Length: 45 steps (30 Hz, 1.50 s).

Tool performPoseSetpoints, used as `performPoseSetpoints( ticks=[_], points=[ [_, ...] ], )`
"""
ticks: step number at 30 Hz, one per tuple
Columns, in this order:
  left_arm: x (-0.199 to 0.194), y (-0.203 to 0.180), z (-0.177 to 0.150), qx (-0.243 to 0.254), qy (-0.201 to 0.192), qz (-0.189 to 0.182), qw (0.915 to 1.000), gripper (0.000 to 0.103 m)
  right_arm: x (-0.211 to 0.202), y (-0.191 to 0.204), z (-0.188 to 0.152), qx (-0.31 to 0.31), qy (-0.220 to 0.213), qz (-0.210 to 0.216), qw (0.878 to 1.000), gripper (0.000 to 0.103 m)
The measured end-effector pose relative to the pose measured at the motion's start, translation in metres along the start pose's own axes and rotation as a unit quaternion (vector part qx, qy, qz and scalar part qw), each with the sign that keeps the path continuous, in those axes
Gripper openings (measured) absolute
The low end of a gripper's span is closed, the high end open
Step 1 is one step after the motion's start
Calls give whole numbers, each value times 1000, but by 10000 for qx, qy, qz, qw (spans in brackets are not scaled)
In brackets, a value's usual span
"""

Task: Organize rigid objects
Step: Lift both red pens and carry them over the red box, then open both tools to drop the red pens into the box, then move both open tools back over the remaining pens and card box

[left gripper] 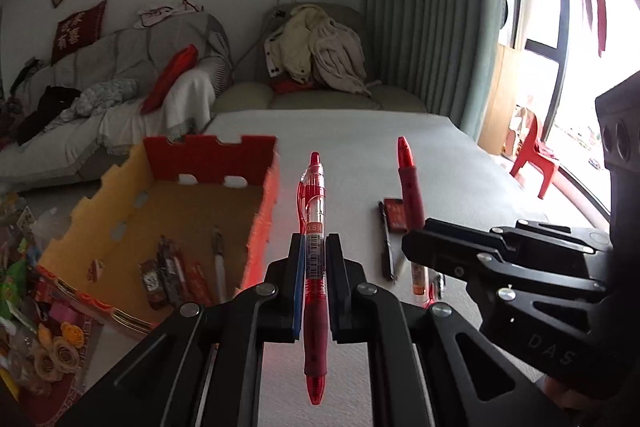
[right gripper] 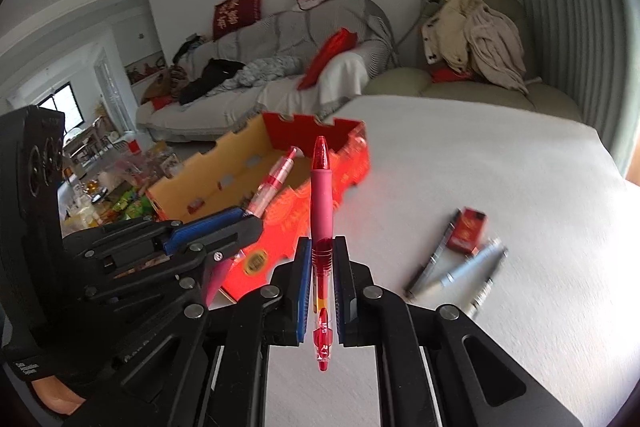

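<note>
My left gripper is shut on a red gel pen, held upright above the white table. It also shows in the right wrist view. My right gripper is shut on a second red pen, also seen in the left wrist view. The open red and yellow cardboard box stands at the left with pens and small packets inside. It shows in the right wrist view too.
On the table lie a black pen, a small red box and several grey pens. A white table spreads to the right. Sofas with clothes stand behind. Clutter lies at the left.
</note>
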State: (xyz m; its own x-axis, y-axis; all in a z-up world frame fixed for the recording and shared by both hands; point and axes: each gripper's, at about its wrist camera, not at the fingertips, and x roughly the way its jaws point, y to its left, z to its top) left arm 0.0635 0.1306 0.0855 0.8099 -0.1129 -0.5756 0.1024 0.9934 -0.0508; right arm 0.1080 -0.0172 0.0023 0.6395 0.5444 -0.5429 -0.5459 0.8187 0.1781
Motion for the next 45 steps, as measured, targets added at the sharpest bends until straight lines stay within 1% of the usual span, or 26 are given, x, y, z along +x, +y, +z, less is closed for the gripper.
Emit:
performPoseSetpoints(
  ticks=[5,10,17,21,23,28,29,30,31,32,33,34,35,36,37,41,43,45],
  points=[
    [-16,34,16,-268,-212,313,9989,10,9,21,23,-172,-135,215,9995,11],
    [-20,72,25,-509,-237,658,9962,10,27,48,51,-302,-237,481,9981,11],
    [-16,116,32,-760,-201,1021,9917,10,54,80,77,-290,-149,819,9961,11],
    [-10,134,33,-864,-133,1096,9901,10,71,92,84,-335,-33,863,9957,11],
    [-5,139,34,-911,-65,1111,9896,10,77,91,86,-332,32,851,9958,11],
    [7,146,38,-939,87,1108,9894,11,97,88,92,-383,256,692,9965,11],
    [11,147,38,-951,127,1178,9884,16,101,86,92,-371,327,671,9965,11],
    [15,149,38,-971,164,1218,9877,25,106,82,92,-318,447,704,9960,11],
    [22,153,38,-992,271,1231,9871,57,112,77,91,-228,565,736,9954,12],
    [27,156,37,-1030,345,1251,9862,82,116,72,90,-161,613,732,9953,32],
    [30,160,36,-1095,352,1303,9848,83,115,68,90,-123,611,678,9957,79],
    [30,163,34,-1155,301,1334,9838,83,113,61,88,-42,522,525,9972,96],
    [30,166,34,-1211,262,1323,9834,83,108,53,87,48,368,360,9987,103],
    [31,167,34,-1234,282,1287,9836,83,101,43,87,145,227,427,9987,103],
    [32,166,35,-1201,309,1272,9841,83,97,34,86,211,191,450,9986,103],
    [33,148,42,-947,254,1204,9879,83,69,5,81,381,-35,154,9991,103],
    [35,135,46,-824,239,1174,9894,83,55,-14,75,475,-41,-73,9988,103],
    [38,120,51,-761,249,1064,9911,83,45,-30,67,551,12,-278,9981,103]
  ],
)
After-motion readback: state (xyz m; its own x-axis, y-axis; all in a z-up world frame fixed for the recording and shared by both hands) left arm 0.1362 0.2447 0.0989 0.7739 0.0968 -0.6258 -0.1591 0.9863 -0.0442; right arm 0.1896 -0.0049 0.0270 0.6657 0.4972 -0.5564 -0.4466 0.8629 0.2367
